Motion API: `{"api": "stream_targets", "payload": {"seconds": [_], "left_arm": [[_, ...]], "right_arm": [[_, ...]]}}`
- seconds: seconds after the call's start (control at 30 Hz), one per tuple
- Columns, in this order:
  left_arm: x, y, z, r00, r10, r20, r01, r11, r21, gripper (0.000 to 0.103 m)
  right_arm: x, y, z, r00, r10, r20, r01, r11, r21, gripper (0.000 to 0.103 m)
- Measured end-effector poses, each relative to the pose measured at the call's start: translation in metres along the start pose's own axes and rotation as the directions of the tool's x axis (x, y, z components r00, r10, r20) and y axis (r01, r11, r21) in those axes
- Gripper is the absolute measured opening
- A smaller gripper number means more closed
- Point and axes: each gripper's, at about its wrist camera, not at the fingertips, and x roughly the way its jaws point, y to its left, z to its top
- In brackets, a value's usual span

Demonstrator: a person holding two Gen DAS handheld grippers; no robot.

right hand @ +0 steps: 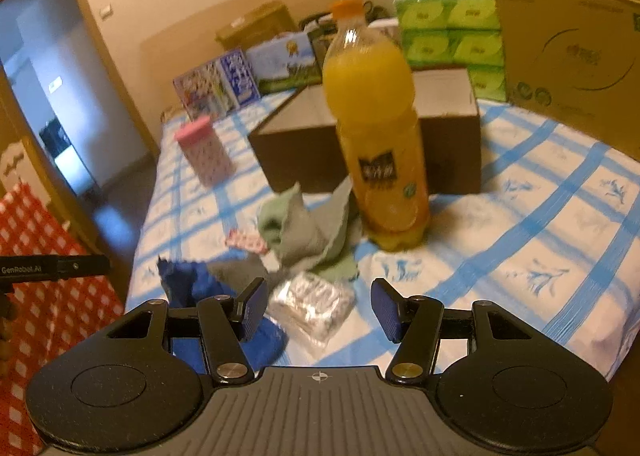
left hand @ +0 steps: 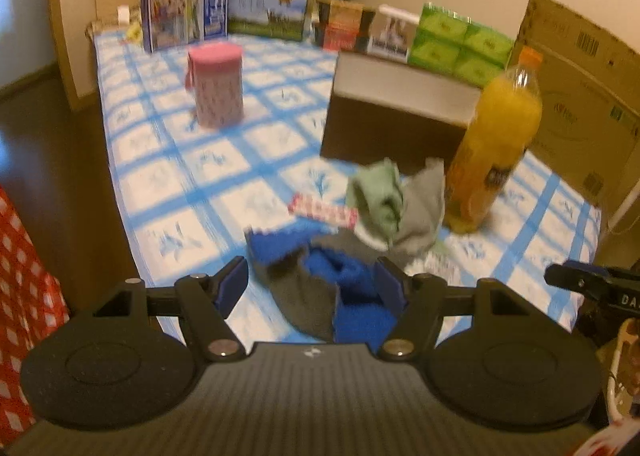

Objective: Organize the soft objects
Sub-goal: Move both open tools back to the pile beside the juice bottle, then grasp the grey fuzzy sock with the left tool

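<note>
1. the soft things lie in a loose heap low in the middle of both frames, on the blue-checked worktop point(left hand: 168, 160): a blue cloth point(left hand: 352, 296) partly over a dark grey cloth point(left hand: 304, 296), and behind them a pale green cloth point(left hand: 378, 200) bunched with a light grey one point(left hand: 420, 212).
2. the left tongs point(left hand: 312, 284) stand wide open with the blue and dark grey cloths lying between the pads; nothing is pinched yet.
3. the right tongs point(right hand: 318, 306) are open too, empty, with a silvery packet point(right hand: 312, 304) lying between the pads.
4. to do this step well, i judge the left tongs should take one cloth only, biting a raised fold rather than the flat spread, so the neighbour is not dragged along.
5. the orange bottle point(right hand: 376, 128) stands just beside the green and grey bundle; a pull toward it could tip it.
6. the brown box point(left hand: 396, 120) behind the heap looks the likely place for them, though that is a guess.
7. only the right view shows the silvery packet clearly; the left view shows the red-patterned strip point(left hand: 324, 212) more fully.
</note>
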Motion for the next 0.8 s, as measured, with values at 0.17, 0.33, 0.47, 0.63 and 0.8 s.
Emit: {"api": "stream_targets", "payload": {"seconds": [0.17, 0.33, 0.47, 0.63, 0.8], "left_arm": [[0.028, -0.009, -0.021, 0.997, -0.005, -0.081, 0.007, 1.0, 0.022, 0.067], [0.061, -0.023, -0.04, 0.988, -0.023, -0.154, 0.03, 0.999, 0.041, 0.059], [0.083, -0.028, -0.05, 0.982, -0.004, -0.187, 0.016, 0.998, 0.061, 0.042], [0.086, -0.017, -0.046, 0.982, -0.033, -0.184, 0.041, 0.998, 0.037, 0.001], [0.058, -0.001, -0.029, 0.995, 0.042, -0.088, -0.035, 0.996, 0.084, 0.001]], "right_arm": [[0.014, -0.005, -0.009, 0.999, -0.002, -0.052, 0.003, 1.0, 0.014, 0.057], [0.022, -0.012, -0.013, 0.996, -0.009, -0.086, 0.012, 0.999, 0.039, 0.057], [0.027, -0.017, -0.016, 0.994, -0.015, -0.107, 0.021, 0.998, 0.06, 0.057], [0.028, -0.02, -0.018, 0.993, -0.022, -0.118, 0.031, 0.997, 0.076, 0.057], [0.028, -0.023, -0.02, 0.992, -0.02, -0.122, 0.031, 0.995, 0.09, 0.057]]}}
